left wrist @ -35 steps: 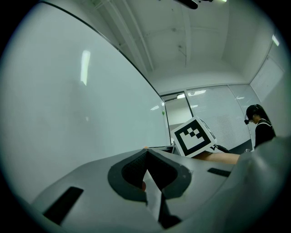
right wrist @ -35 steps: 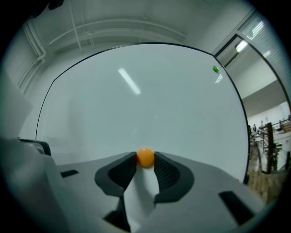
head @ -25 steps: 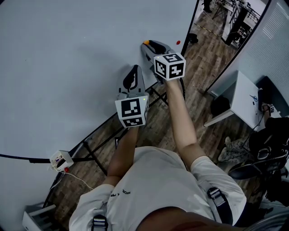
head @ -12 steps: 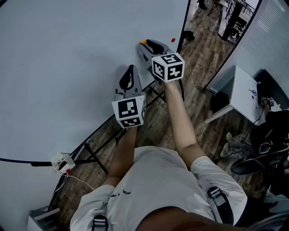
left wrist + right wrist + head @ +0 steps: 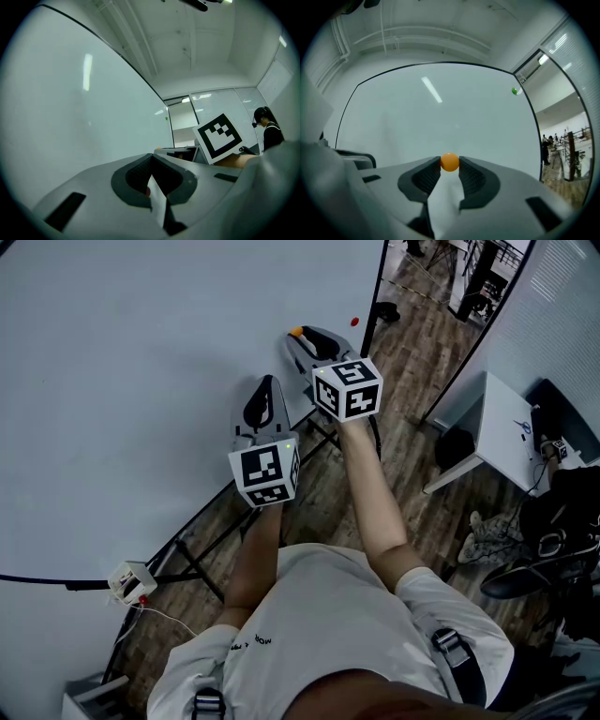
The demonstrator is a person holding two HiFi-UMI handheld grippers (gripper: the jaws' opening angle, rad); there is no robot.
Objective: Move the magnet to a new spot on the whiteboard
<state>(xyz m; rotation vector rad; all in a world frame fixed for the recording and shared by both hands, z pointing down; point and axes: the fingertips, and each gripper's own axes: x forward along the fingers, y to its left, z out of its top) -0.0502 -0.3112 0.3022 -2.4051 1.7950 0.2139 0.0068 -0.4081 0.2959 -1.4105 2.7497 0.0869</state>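
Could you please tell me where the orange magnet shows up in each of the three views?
Head view: orange magnet upper centre, at the right gripper's tips.
Right gripper view: centre, clamped between the jaws.
Left gripper view: perhaps a faint orange speck just above the jaw tips; too small to be sure.
Shared landmark: the whiteboard, which fills much of all three views.

Wood-plank floor (image 5: 417,343) runs toward one o'clock; a white table (image 5: 502,427) stands at three o'clock, a small socket box (image 5: 129,580) at eight o'clock.
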